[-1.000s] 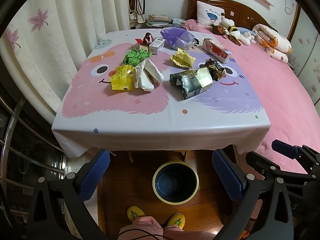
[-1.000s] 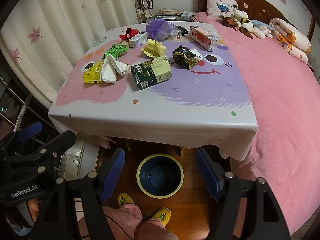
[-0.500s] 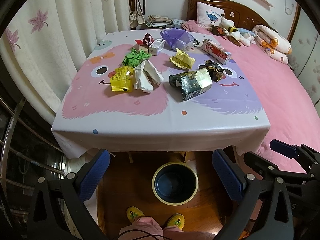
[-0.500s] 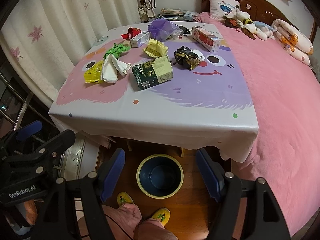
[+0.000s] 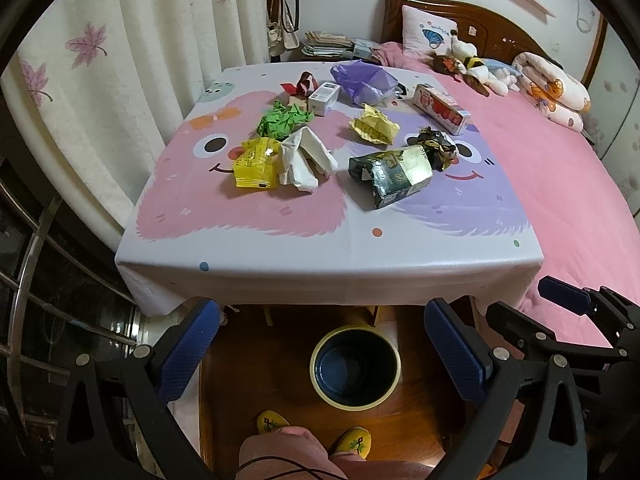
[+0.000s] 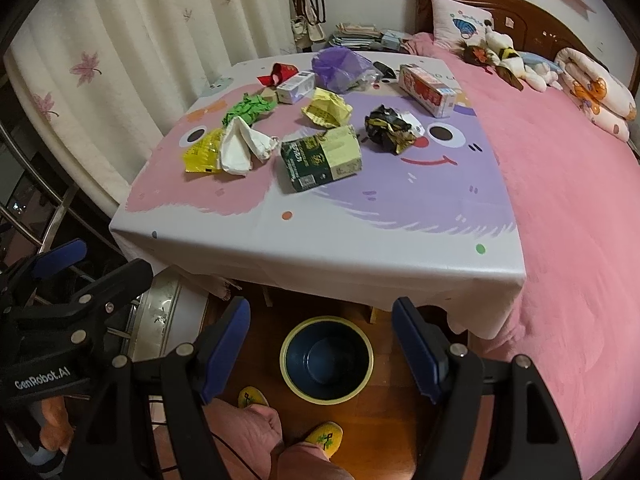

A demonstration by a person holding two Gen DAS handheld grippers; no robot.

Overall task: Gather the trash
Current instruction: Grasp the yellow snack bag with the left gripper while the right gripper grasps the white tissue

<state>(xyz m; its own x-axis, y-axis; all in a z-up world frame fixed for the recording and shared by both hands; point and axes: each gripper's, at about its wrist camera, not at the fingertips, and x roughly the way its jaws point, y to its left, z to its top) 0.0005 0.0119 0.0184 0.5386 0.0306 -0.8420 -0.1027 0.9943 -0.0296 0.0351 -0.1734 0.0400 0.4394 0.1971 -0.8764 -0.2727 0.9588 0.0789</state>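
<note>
Several pieces of trash lie on the table: a dark green carton, a yellow packet, crumpled white paper, green paper, a yellow wrapper, a dark wrapper and a purple bag. A dark blue bin stands on the floor under the table's near edge. My left gripper and my right gripper are both open and empty, held above the bin, short of the table.
The table wears a pink and purple cartoon cloth. A pink bed with soft toys lies to the right. Curtains hang at left with a metal rail below. My slippered feet stand by the bin.
Both views have shifted slightly closer to the table. Both grippers stay open and nothing on the table has moved.
</note>
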